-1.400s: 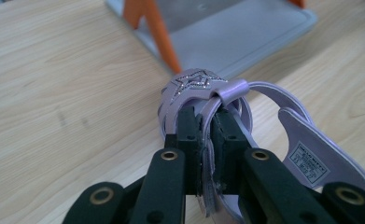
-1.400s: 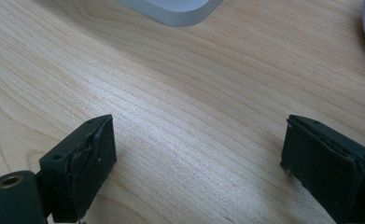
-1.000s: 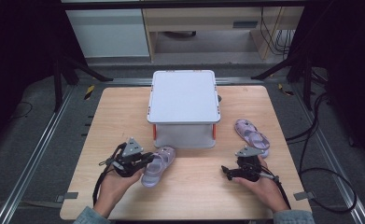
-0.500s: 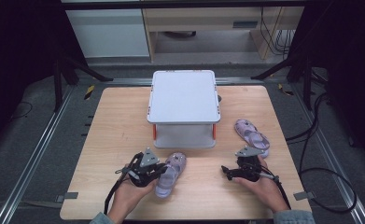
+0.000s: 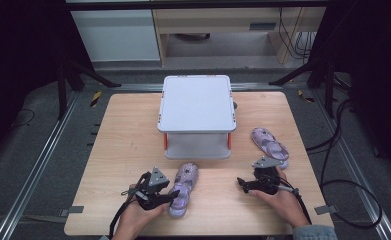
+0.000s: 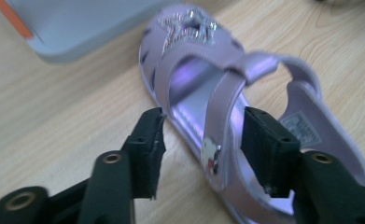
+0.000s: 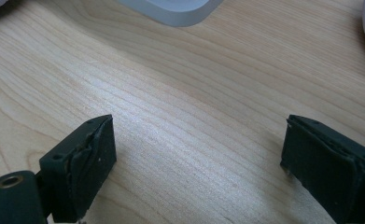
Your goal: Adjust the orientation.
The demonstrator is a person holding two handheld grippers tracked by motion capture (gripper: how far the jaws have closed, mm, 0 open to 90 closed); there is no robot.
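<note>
A lilac sandal with a glittery star on its toe lies flat on the wooden table, in front of the white box. My left gripper is at its left side. In the left gripper view the left gripper is open, its jaws standing either side of the sandal's side wall and strap, with a narrow gap at the left jaw. The second lilac sandal lies at the right of the table. Just in front of it my right gripper rests open over bare wood.
A white box with orange corner posts stands in the middle of the table, just behind the first sandal. Its edge shows in both gripper views. Black cables trail off the table's right side.
My left gripper and the sandal beside it shifted right and toward the table's front edge, then settled. The right gripper and the second sandal stayed put.
</note>
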